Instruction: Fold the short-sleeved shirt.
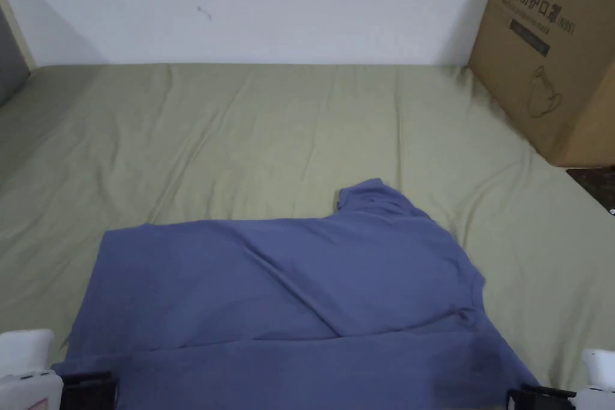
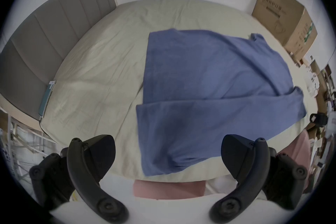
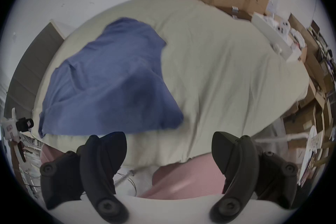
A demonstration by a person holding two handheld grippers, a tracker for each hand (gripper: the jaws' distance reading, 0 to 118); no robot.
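Note:
A blue short-sleeved shirt [image 1: 288, 297] lies on the pale green bed sheet [image 1: 270, 129], its near part folded over so a layer edge runs across it. One sleeve [image 1: 375, 195] sticks out at the far side. The shirt [image 2: 209, 86] reaches the bed's near edge in the left gripper view. My left gripper [image 2: 168, 151] hangs open just off that edge, nothing between its jaws. The right gripper [image 3: 169, 148] is open too, held beside the shirt's [image 3: 109, 78] near right corner. Both gripper bodies peek in at the head view's bottom corners: left [image 1: 36, 378], right [image 1: 570, 393].
A large cardboard box [image 1: 552, 51] stands at the bed's far right corner against the white wall. A grey padded headboard [image 2: 45, 31] runs along the left side. Cluttered boxes and shelves [image 3: 305, 68] line the right. Pink clothing of the person [image 3: 181, 178] shows below the bed edge.

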